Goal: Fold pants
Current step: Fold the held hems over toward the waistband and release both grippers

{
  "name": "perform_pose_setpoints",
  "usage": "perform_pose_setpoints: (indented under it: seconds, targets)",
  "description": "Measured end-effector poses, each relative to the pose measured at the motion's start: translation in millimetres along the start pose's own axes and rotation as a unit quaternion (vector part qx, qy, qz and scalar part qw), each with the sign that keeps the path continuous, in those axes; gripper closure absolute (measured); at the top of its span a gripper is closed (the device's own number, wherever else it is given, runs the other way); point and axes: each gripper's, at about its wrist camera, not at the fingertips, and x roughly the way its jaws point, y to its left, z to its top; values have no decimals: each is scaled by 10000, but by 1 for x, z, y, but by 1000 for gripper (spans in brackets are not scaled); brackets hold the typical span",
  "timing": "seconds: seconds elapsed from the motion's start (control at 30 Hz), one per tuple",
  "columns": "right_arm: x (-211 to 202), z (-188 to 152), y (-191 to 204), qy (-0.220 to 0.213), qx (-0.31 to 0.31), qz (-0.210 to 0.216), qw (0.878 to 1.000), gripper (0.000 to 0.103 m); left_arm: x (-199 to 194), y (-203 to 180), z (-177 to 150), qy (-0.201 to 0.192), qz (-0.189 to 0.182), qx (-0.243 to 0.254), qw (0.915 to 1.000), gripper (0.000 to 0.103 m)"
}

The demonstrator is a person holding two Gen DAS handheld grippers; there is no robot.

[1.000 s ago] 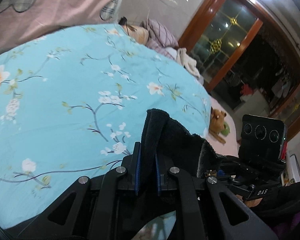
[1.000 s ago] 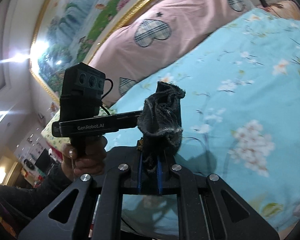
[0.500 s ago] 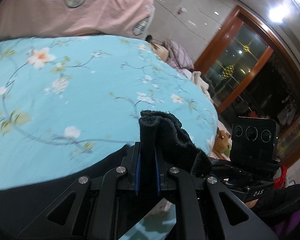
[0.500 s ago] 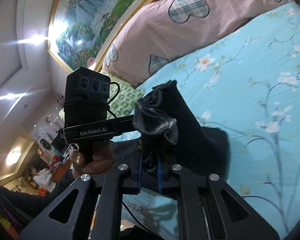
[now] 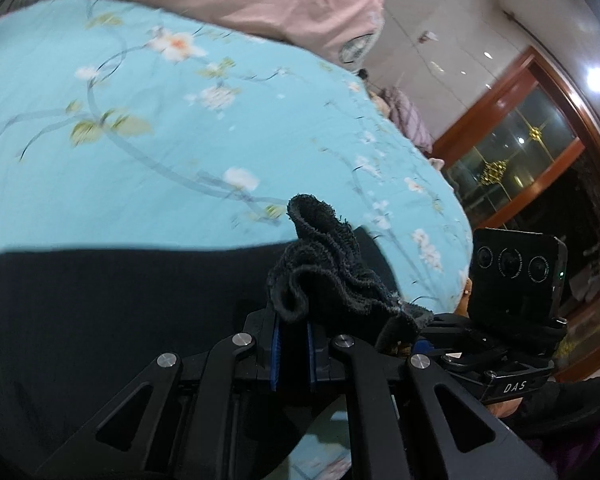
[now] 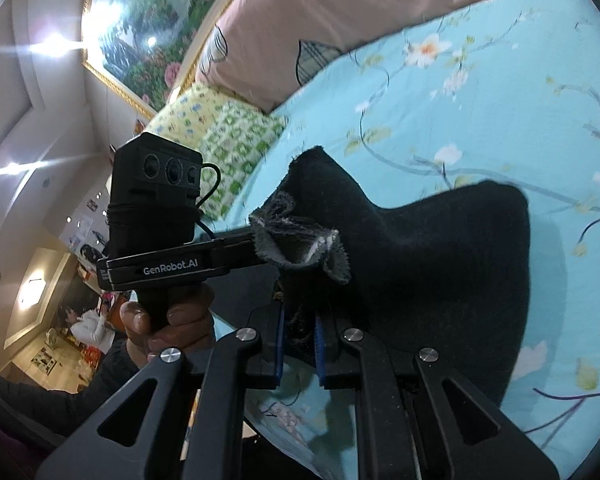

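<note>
The black pants [image 5: 100,312] lie partly spread on the blue floral bedspread [image 5: 180,140]. My left gripper [image 5: 292,344] is shut on a bunched edge of the pants, whose cloth ruffles above the blue pads [image 5: 275,354]. My right gripper [image 6: 299,350] is shut on another bunched, frayed edge of the pants [image 6: 440,264], which drape to the right over the bedspread [image 6: 480,120]. Each view shows the other gripper close beside: the right one in the left wrist view [image 5: 516,280], the left one in the right wrist view [image 6: 156,208].
Pink pillows with plaid hearts [image 6: 340,12] and a yellow-green pillow [image 6: 228,136] lie at the head of the bed. A wooden-framed glass door [image 5: 520,152] stands past the bed's far side. A framed landscape painting [image 6: 172,16] hangs on the wall.
Both grippers, still clamped on the pants, have come down toward the bed. More black cloth now spreads over the bedspread in both views.
</note>
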Motion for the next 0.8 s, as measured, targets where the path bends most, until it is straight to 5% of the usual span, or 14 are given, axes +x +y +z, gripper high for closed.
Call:
perform_pose_setpoints:
  seconds: [0.13,0.33,0.6,0.8]
  targets:
    - [15,-3,-2,309,-25,-143,9994,84,-2,18,-13,22,194,-331,9993,96]
    - [30,-2,8,497,-271,-170,9983,54,-19,24,-29,-189,460,-546,9973,95]
    - [35,-1,11,577,-286,-118,9979,52,-51,40,-45,-547,642,-1029,9911,91]
    - [36,2,23,617,-418,34,9972,52,-80,44,-59,-937,924,-1422,9810,60]
